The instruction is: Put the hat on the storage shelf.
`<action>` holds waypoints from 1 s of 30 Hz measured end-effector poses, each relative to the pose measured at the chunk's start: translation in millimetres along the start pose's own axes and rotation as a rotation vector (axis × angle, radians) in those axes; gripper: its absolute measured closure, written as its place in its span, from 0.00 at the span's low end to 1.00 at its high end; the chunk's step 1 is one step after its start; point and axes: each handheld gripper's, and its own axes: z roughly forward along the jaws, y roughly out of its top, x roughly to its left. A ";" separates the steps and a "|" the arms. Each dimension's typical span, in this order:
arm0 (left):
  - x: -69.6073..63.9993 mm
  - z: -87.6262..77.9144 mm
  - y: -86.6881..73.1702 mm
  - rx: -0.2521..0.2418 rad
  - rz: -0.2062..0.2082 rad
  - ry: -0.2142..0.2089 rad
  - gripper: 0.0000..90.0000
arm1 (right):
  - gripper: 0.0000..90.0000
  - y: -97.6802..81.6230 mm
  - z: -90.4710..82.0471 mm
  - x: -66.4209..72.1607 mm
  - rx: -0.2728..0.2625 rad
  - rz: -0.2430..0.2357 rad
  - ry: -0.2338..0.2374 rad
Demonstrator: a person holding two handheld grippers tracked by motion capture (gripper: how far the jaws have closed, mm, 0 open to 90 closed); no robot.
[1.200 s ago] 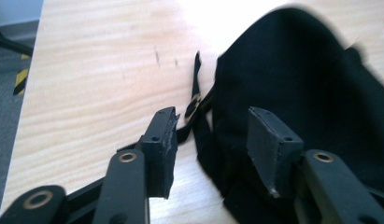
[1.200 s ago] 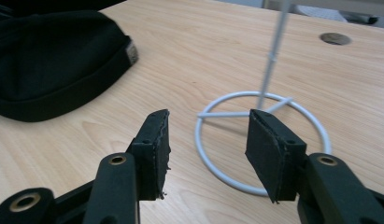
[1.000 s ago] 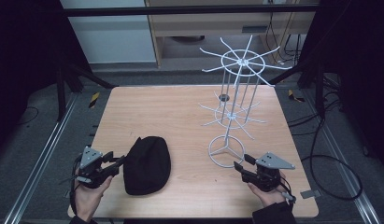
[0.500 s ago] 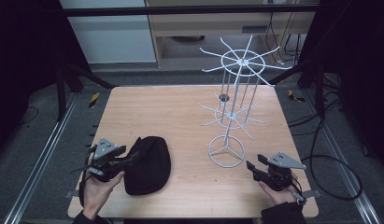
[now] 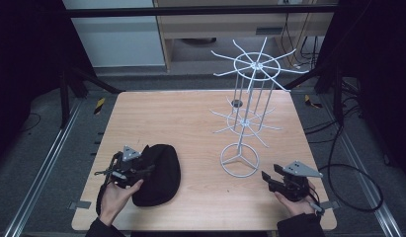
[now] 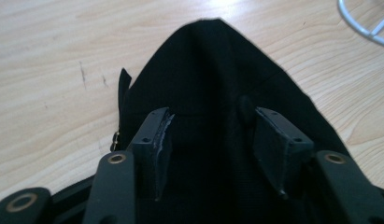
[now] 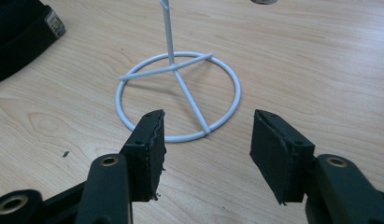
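A light wooden tabletop (image 5: 190,118) is seen from above, with a black fabric pouch (image 5: 158,174) lying flat near its front left area. A white wire display rack (image 5: 250,98) stands right of centre; its ring-shaped base (image 5: 239,160) rests on the wood, and two tiers of radiating wire arms are carried on thin uprights.

The left hand-held gripper (image 5: 141,171) is held by the left hand (image 5: 116,195) at the pouch's left side, its jaws reaching over the black fabric. In the left gripper view the left hand-held gripper (image 6: 210,140) is seen with jaws spread, one to each side of the pouch (image 6: 213,74), which tapers away towards a rounded far end. The pads are set over the fabric; whether contact is made cannot be told. A small metal fitting (image 6: 116,137) is noted at the pouch's left edge.

The right hand-held gripper (image 5: 267,178) is held by the right hand (image 5: 294,202) near the front right corner of the tabletop, just beside the rack base and apart from it. In the right gripper view the right hand-held gripper (image 7: 206,140) is seen with jaws spread wide and nothing between them, pointed at the ring base (image 7: 178,95). A corner of the pouch (image 7: 21,32) is recorded at upper left of that view.
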 end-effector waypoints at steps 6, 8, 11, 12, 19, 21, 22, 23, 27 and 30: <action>-2.4 12.1 -0.3 0.055 0.004 -0.015 0.65 | 0.50 -1.4 2.5 -0.2 0.015 -0.004 -0.005; -2.8 13.7 0.4 0.060 0.003 -0.014 0.71 | 0.49 -1.8 3.1 -0.3 0.022 -0.003 -0.003; -2.6 13.5 0.4 0.057 -0.002 -0.014 0.82 | 0.50 -2.8 4.3 -1.0 0.029 0.000 -0.004; -2.2 12.6 0.4 0.054 -0.003 -0.016 0.84 | 0.50 -3.1 4.7 -1.2 0.031 0.001 -0.004; -1.2 -6.6 1.2 -0.048 0.002 -0.010 0.89 | 0.50 -4.3 5.4 -2.6 0.032 -0.001 -0.006; -0.5 -15.2 2.2 -0.089 0.001 -0.013 0.89 | 0.50 -4.3 5.0 -2.6 0.034 0.007 -0.003; -0.6 -19.1 2.7 -0.116 -0.004 -0.018 0.89 | 0.50 -4.8 5.4 -3.5 0.032 0.001 -0.008; -0.7 -23.3 3.4 -0.137 -0.004 -0.020 0.89 | 0.50 -4.9 5.3 -3.7 0.032 0.003 -0.008; -3.8 -39.8 7.0 -0.219 0.010 -0.020 0.90 | 0.49 -5.4 5.4 -4.9 0.030 0.004 -0.010; -7.3 -51.5 9.8 -0.280 0.023 -0.029 0.90 | 0.49 -5.7 5.6 -5.5 0.030 0.002 -0.013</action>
